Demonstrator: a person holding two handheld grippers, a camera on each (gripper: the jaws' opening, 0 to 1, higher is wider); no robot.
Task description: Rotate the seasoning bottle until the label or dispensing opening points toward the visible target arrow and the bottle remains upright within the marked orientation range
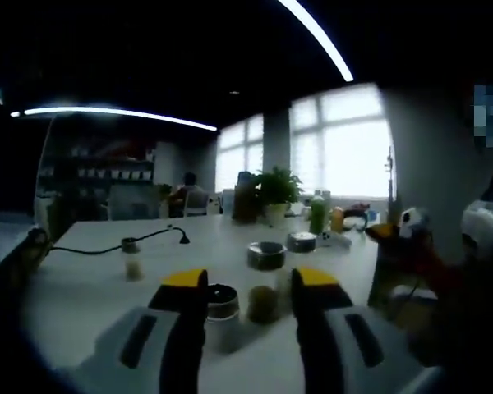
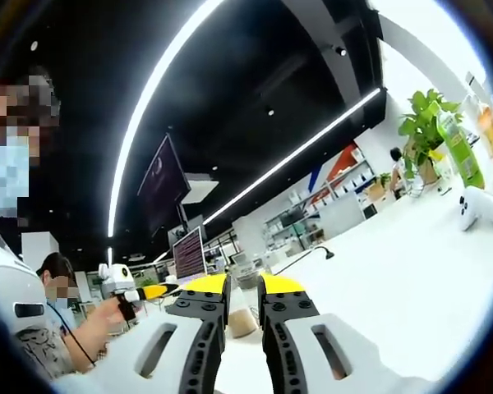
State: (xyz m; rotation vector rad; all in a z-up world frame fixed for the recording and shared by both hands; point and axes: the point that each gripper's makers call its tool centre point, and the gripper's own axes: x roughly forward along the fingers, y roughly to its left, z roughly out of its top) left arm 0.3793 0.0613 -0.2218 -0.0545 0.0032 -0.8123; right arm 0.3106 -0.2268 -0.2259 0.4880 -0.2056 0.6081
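Left claw [image 1: 248, 287]: two white moulded jaws, each with a dark oval slot, black inner faces and yellow tips, rising from six o'clock. Right claw [image 2: 243, 289]: matching white jaws, black ribbed inner faces, yellow tips.

White table [image 1: 90, 287] with clutter: roll of tape [image 1: 266, 254] mid-table, a second roll [image 1: 301, 241] just behind it, black cable [image 1: 115, 244] snaking across the left side. Far edge: potted plant [image 1: 275, 193], green bottle [image 1: 317, 213] beside it, orange bottle [image 1: 337, 219] next. Seated person [image 1: 186, 193] in the background near shelving [image 1: 99, 176]. Bright windows [image 1: 345, 139] behind. Right gripper view: monitor [image 2: 189, 253] far off, ceiling light strip [image 2: 156, 90], white controller-like object [image 2: 481, 207] on the table, plant [image 2: 427, 123] at the right
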